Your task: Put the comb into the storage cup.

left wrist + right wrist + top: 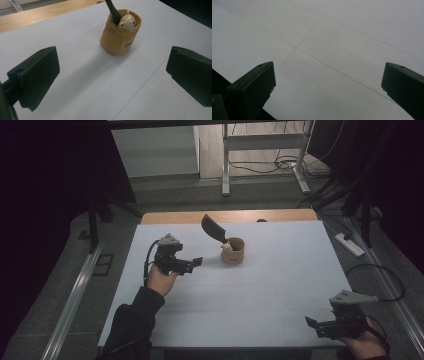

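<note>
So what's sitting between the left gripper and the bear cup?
Nothing: bare white table lies between the left gripper and the bear cup, seen in the left gripper view.

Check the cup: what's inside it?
The cup holds a dark spatula, handle down and blade leaning out above the rim, and a small cream bear head at the rim. The cup wall hides the handle's lower end and anything below the bear.

The pot (pixel 120 35) looks like smooth glazed ceramic, the table (pixel 82 85) is matt white, and its far edge (pixel 37 15) is bare wood.
</note>
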`<state>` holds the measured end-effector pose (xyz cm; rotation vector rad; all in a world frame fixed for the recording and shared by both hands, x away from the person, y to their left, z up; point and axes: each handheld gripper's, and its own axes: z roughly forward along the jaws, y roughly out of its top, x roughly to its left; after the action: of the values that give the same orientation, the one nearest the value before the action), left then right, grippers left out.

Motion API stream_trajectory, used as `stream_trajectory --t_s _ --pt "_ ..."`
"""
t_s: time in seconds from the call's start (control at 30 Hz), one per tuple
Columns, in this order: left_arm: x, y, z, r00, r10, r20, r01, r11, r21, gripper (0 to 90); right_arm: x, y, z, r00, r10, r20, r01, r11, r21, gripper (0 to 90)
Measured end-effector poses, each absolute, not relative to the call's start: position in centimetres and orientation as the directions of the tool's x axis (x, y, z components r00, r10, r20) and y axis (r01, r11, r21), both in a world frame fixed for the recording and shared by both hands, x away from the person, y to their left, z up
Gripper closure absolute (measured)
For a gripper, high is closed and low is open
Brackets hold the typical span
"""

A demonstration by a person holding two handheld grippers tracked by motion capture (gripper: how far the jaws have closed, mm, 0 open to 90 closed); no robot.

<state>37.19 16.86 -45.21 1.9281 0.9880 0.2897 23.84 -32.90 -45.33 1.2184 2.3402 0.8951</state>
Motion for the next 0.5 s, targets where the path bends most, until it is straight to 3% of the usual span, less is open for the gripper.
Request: stream_trajectory --t_s 0.5 --pt "35.2 17.7 -45.3 0.642 0.744 -0.183 0.525 -0.253 0.812 0.0 23.9 -32.7 -45.3 -0.572 0.82 -0.022 0.596 0.433 0.676 0.0"
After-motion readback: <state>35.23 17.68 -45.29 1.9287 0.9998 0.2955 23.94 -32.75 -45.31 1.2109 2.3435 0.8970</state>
